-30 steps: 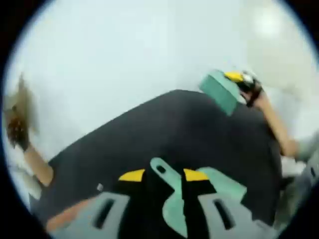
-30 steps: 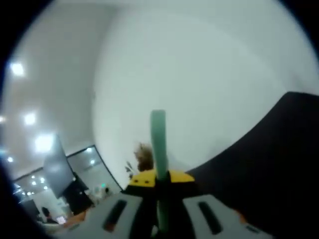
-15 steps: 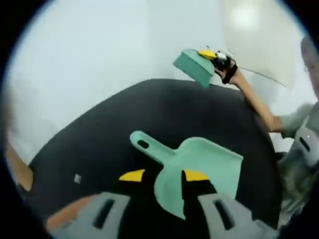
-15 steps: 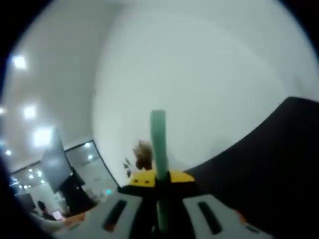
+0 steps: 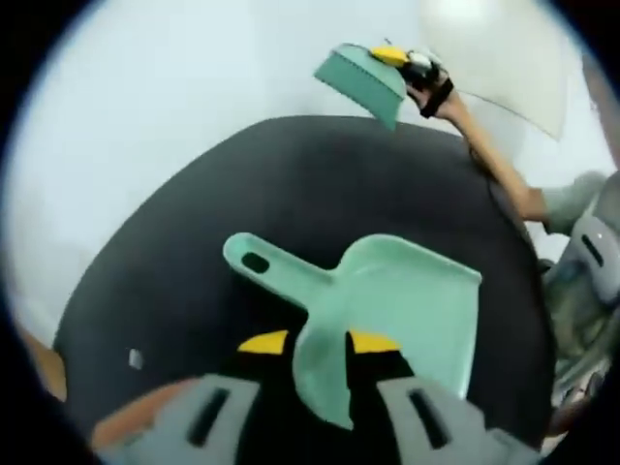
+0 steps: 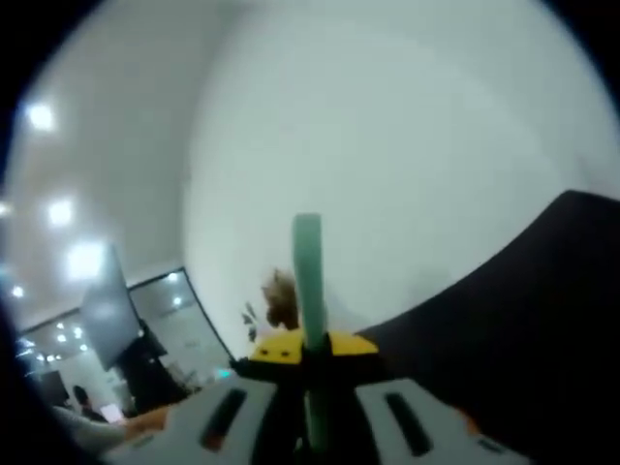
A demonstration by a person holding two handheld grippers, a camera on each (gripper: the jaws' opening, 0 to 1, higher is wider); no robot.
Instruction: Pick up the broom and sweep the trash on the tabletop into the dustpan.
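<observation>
The dustpan is gripped at its edge by the left gripper above the black table. The broom is clamped in the right gripper, lifted. Next, the trash must be swept in.

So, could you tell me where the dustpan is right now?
In the left gripper view the dustpan lies on the black tabletop, just ahead of the left gripper.

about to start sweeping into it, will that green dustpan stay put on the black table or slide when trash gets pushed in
The dustpan looks like thin moulded plastic, so probably light and stiff. On the smooth black tabletop it may well slide if pushed. The left claw appears shut on its rim, which should steady it.
</observation>
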